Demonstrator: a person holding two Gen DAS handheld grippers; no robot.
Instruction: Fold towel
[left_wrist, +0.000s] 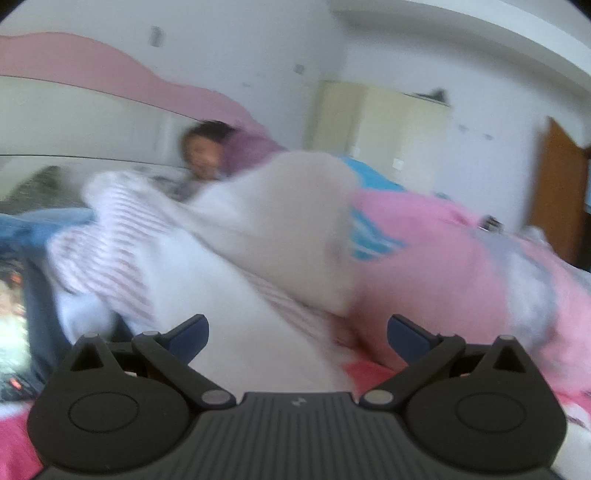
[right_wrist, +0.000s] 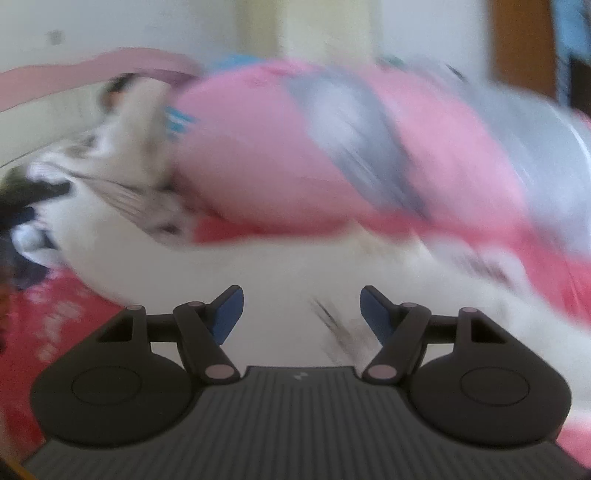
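Both views are blurred by motion. A white towel with pale pink stripes lies rumpled on the bed, rising in a fold toward the middle of the left wrist view. My left gripper is open just above it, blue pads wide apart, nothing between them. In the right wrist view the same white towel spreads flat under my right gripper, which is also open with nothing held. A dark smudge or mark on the towel shows between the right fingers.
A pink quilt with grey patches is bunched to the right of the towel, seen also as the pink quilt. A person lies at the pink headboard. The red sheet shows at left. A wooden door stands far right.
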